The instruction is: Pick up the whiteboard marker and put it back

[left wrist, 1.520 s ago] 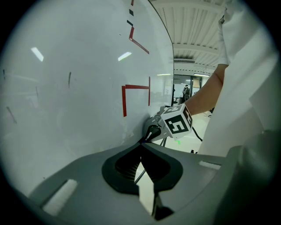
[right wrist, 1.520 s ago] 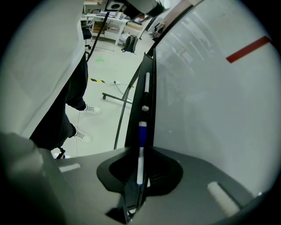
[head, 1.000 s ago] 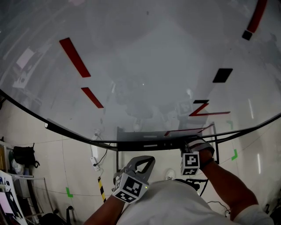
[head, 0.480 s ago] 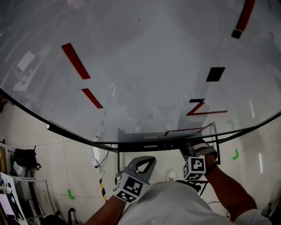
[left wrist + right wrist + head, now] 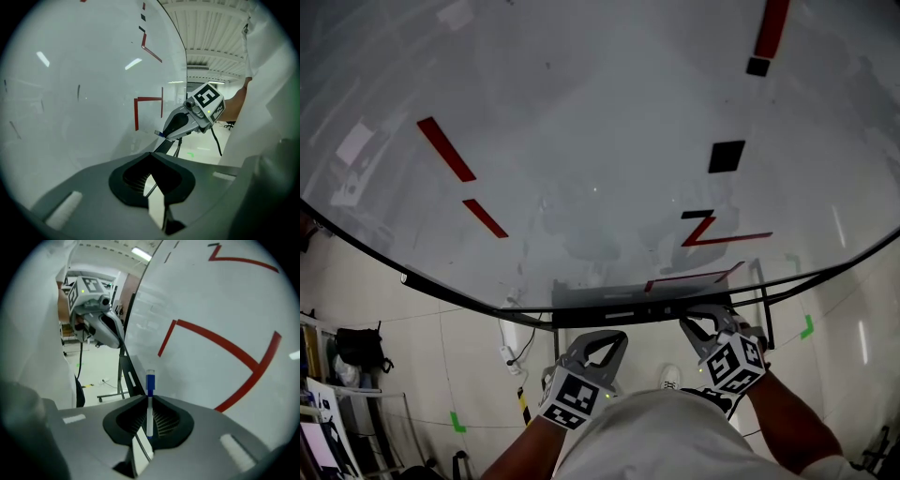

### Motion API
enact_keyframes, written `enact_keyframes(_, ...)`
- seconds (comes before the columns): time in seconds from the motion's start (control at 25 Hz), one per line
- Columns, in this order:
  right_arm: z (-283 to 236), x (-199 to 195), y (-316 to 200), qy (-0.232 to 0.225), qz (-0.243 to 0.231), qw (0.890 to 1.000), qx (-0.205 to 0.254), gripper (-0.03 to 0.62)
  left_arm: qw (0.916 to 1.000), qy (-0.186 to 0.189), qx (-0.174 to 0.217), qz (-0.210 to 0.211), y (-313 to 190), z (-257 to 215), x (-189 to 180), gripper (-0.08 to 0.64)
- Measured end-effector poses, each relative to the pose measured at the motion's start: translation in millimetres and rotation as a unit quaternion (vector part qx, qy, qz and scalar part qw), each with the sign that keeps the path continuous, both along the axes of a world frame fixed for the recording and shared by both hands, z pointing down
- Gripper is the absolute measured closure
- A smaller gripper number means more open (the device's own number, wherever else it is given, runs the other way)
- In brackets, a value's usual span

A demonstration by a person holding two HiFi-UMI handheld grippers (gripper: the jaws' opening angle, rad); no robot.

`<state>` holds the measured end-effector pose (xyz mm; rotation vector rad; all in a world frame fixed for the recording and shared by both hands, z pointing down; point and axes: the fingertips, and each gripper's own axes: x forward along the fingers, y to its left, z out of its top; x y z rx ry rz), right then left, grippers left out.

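Observation:
The whiteboard marker, white with a blue cap, stands upright between the jaws of my right gripper, which is shut on it. In the left gripper view its blue end pokes out of the right gripper. In the head view the right gripper is just below the whiteboard's bottom ledge, and I cannot make out the marker there. My left gripper hangs to its left, lower down, with its jaws shut and nothing between them.
The board carries red lines and a red drawn corner, plus black blocks. Below it are the stand's black legs, a cable, green tape marks on the floor and a dark bag at the left.
My right gripper has drawn back from the ledge, down and to the right. The head view has swung, so the board's marks sit lower left. The left gripper has barely moved.

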<state>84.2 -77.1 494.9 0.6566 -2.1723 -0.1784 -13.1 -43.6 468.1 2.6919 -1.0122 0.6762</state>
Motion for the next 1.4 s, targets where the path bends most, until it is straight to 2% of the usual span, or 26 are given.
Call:
enact_keyframes(0.12, -15.7, -2.6, 4.7, -0.101, 0.026, 0.994, -0.039, 0.560, 0.9999, 0.011, -0.003, 0.002, -0.1, -3.6, 3.3, 0.543)
enact_keyframes(0.24, -27.5, 1.0, 5.7, -0.208, 0.071, 0.971, -0.097, 0.558, 0.9997, 0.025, -0.007, 0.000, -2.0, -6.5, 6.2, 0.543)
enact_keyframes(0.32, -30.6, 2.9, 6.9, -0.247, 0.085, 0.958, -0.121, 0.558, 0.9993, 0.035, -0.011, -0.002, -2.8, -8.3, 8.5, 0.543)
enact_keyframes(0.48, -34.8, 4.5, 8.8, -0.276, 0.093, 0.947, -0.136, 0.558, 0.9991, 0.043, -0.007, 0.003, -1.8, -13.0, 14.1, 0.543)
enact_keyframes(0.6, -40.2, 2.3, 11.5, -0.307, 0.095, 0.935, -0.152, 0.558, 0.9988, 0.049, -0.006, 0.007, 0.1, -14.8, 16.3, 0.543)
enact_keyframes(0.72, -42.2, -3.0, 18.8, -0.312, 0.078, 0.935, -0.153, 0.558, 0.9972, 0.073, -0.015, 0.004, 2.2, -16.7, 17.0, 0.543)
enact_keyframes(0.76, -46.0, -4.4, 21.3, -0.324, 0.074, 0.930, -0.157, 0.558, 0.9960, 0.087, -0.020, 0.003, 3.2, -18.5, 17.5, 0.543)
enact_keyframes(0.88, -65.6, -6.8, 26.8, -0.382, 0.070, 0.904, -0.177, 0.558, 0.9917, 0.125, -0.029, 0.005, 6.9, -25.2, 17.3, 0.543)
enact_keyframes(1.0, -79.9, -8.3, 33.3, -0.413, 0.057, 0.891, -0.181, 0.558, 0.9899, 0.138, -0.018, 0.026, 11.5, -31.0, 16.5, 0.543)
enact_keyframes(1.2, -86.8, -11.0, 46.4, -0.428, 0.032, 0.883, -0.188, 0.558, 0.9823, 0.174, 0.001, 0.070, 21.2, -52.3, 21.0, 0.543)
enact_keyframes(1.4, -106.4, -13.3, 59.5, -0.457, -0.011, 0.869, -0.189, 0.558, 0.9801, 0.173, 0.010, 0.098, 27.7, -64.5, 28.3, 0.543)
